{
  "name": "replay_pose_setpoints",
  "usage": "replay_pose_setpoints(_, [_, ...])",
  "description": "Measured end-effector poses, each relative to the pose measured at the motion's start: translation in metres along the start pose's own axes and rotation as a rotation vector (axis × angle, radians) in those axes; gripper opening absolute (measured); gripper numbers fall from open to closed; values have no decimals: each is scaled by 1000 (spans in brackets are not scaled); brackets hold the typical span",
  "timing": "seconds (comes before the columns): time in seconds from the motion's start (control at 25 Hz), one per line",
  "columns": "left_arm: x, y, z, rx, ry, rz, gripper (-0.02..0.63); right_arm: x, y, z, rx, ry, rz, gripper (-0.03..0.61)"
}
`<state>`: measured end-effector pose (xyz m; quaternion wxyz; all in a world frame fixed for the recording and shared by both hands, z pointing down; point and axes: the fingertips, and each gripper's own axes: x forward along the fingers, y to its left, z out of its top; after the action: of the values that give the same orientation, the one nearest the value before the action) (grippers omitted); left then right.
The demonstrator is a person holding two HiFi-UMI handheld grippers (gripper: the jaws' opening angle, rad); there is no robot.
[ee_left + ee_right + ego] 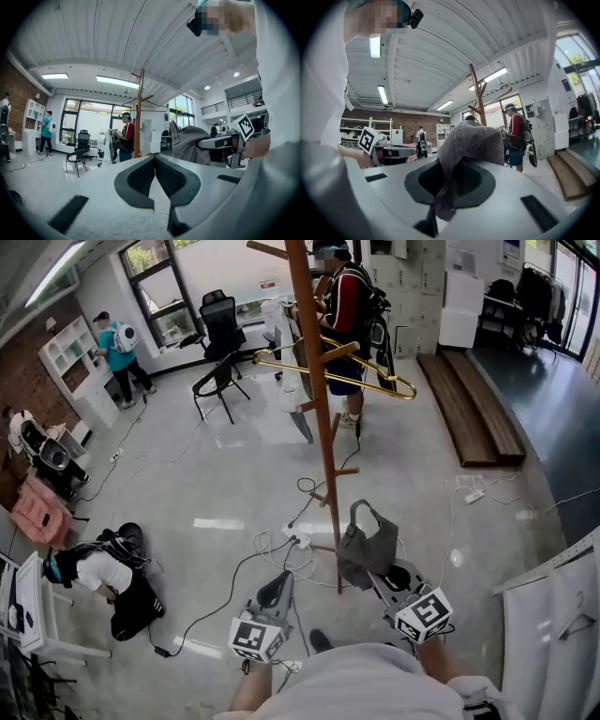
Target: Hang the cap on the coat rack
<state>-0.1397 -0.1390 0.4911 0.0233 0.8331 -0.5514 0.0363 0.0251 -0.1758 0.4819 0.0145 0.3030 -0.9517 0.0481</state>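
Grey fabric cap [367, 545]: pinched by its cloth between the narrow-set jaws of the right gripper [382, 570], with the crown bulging above the pads and a fold of fabric trailing down between them in the right gripper view. In the head view it hangs just right of the lower pole, on none of the pegs.

Wooden coat rack [319, 381]: a reddish-brown upright pole with short angled pegs, standing on the floor ahead of both grippers.

Gold metal hanger [281, 364]: lying crosswise among the rack's middle pegs.

Left gripper [281, 582]: low and left of the pole. Its jaws are drawn together at the tips with nothing between them, and it is well apart from the cap.

Pale polished floor [206, 484]: cables and a white power strip [298, 540] lie near the rack's foot.

Black office chair [222, 320]: by the far window.

Person in a red-and-black top [347, 306]: standing behind the rack and wearing a backpack.

Person in a white shirt [103, 573]: crouched at lower left.
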Motion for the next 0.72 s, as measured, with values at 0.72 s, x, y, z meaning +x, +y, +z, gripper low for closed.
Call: replay_pose_setpoints(0.72, [46,100,-8,-13,5,-178,11,92,3,1,5,4,-179,41])
